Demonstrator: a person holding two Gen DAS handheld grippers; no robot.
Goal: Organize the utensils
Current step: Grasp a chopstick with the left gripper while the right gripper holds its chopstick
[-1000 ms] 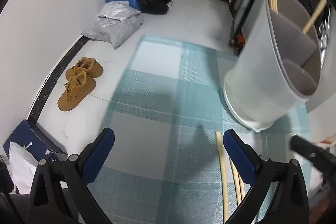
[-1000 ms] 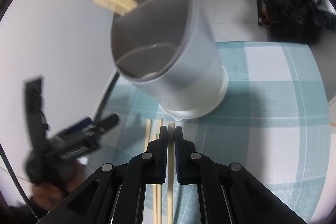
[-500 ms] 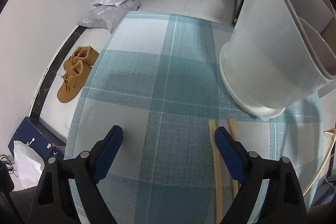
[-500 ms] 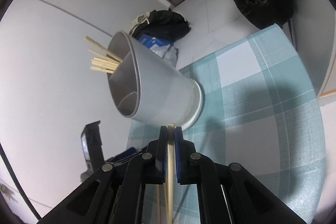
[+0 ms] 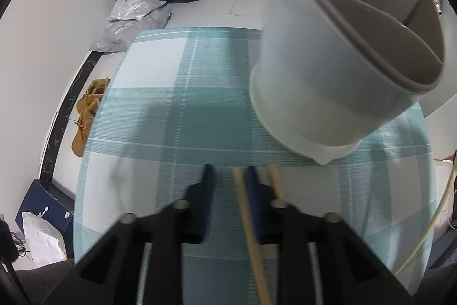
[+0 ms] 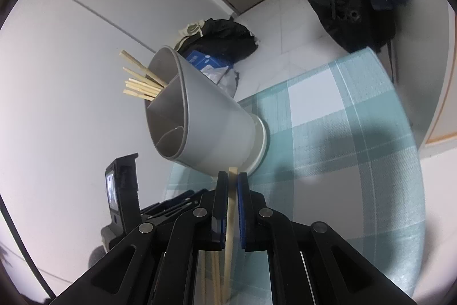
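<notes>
Gripping one chopstick [image 6: 232, 205] lengthwise between its clenched fingers, the right tool [image 6: 232, 176] points the stick's tip forward at the base of the grey holder [image 6: 211, 127], whose divided mouth opens up and to the left, other chopsticks already poking out. The left tool [image 5: 228, 176], jaws parted, straddles a loose chopstick [image 5: 250, 219] lying on the checked desk [image 5: 160, 105] along its fingers, just short of the holder; a second chopstick [image 5: 276, 182] lies just outside the right finger. By my reckoning the right is nearer delivery.
</notes>
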